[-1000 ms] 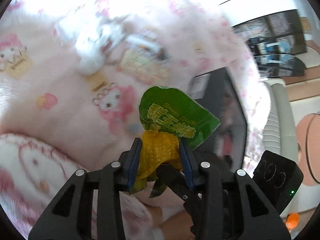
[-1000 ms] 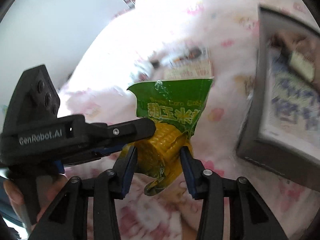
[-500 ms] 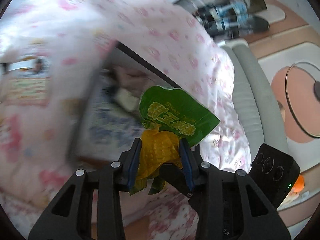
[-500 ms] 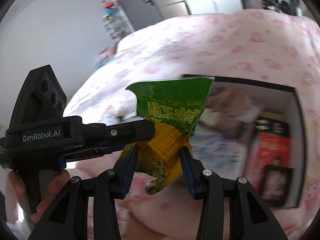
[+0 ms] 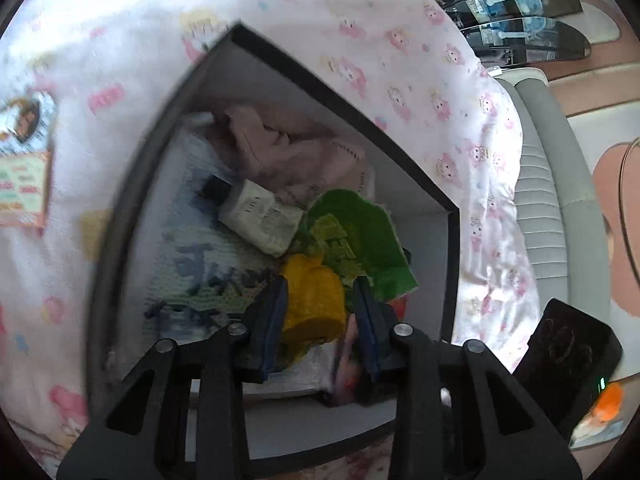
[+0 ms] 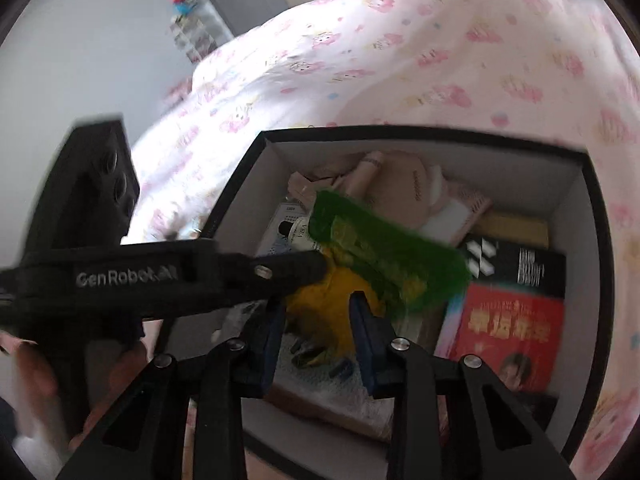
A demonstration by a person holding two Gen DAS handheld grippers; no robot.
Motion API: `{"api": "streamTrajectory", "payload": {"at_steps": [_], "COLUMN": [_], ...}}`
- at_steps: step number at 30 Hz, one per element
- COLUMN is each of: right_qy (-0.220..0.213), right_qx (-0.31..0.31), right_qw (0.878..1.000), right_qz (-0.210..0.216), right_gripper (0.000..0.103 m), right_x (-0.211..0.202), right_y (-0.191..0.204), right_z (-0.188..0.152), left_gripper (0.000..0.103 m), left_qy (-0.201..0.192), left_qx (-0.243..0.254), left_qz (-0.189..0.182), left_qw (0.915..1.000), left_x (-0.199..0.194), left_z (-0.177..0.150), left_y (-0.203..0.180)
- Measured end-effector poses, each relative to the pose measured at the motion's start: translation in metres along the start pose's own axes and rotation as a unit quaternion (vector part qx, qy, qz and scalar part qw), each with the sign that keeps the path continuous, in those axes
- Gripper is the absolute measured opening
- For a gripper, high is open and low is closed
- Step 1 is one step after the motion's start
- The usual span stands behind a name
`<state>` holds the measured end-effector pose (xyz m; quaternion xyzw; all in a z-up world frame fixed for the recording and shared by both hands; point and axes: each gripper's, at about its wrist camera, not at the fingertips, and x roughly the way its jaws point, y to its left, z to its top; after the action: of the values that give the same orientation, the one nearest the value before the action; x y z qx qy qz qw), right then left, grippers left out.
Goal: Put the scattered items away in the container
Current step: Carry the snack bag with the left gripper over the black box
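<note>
A corn snack packet (image 5: 352, 240), green on top and yellow below, hangs over the open box (image 5: 320, 76). My left gripper (image 5: 320, 292) is shut on its yellow part, with the jaws closing further. In the right wrist view the same packet (image 6: 384, 256) sits between the pads of my right gripper (image 6: 318, 304), whose jaws are also closing on it. One finger of the left gripper (image 6: 280, 268) reaches the packet from the left. The packet's green top is blurred and leans right. The box (image 6: 400, 134) has a black rim and white walls.
The box lies on a pink-patterned bedcover (image 6: 440, 40) and holds beige cloth (image 5: 288, 152), a white bottle (image 5: 260, 216), a red book (image 6: 512, 320) and a black carton (image 6: 520, 264). A printed card packet (image 5: 24, 184) lies left of the box. A hand (image 6: 32, 368) holds the left gripper.
Both grippers carried the packet sideways across the bedcover to above the box, which now fills both views. The pads stand a little closer together, and the packet's green top has tipped over.
</note>
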<state>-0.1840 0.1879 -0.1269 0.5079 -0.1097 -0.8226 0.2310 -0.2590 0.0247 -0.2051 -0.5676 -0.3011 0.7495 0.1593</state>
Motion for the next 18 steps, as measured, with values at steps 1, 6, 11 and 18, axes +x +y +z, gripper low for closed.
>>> {"api": "streamTrajectory", "payload": {"at_steps": [1, 6, 11, 18], "right_qy": [-0.006, -0.032, 0.018, 0.049], "right_qx": [0.02, 0.068, 0.05, 0.025], "right_qw": [1.0, 0.995, 0.996, 0.996], "right_qz": [0.004, -0.062, -0.075, -0.077], "right_gripper": [0.029, 0.029, 0.029, 0.029], "right_x": [-0.006, -0.024, 0.003, 0.032], "right_y": [-0.009, -0.038, -0.033, -0.023], "right_z": [-0.002, -0.009, -0.015, -0.005], "left_gripper": [0.032, 0.033, 0.033, 0.035], "left_qy": [-0.015, -0.028, -0.024, -0.035], "left_qx": [0.009, 0.035, 0.02, -0.008], "left_qz": [0.017, 0.014, -0.02, 0.065], "left_qw": [0.9997, 0.9989, 0.9993, 0.9972], "left_x": [-0.008, -0.016, -0.002, 0.005], "left_z": [-0.001, -0.005, -0.019, -0.019], "left_y": [-0.001, -0.007, -0.001, 0.007]}}
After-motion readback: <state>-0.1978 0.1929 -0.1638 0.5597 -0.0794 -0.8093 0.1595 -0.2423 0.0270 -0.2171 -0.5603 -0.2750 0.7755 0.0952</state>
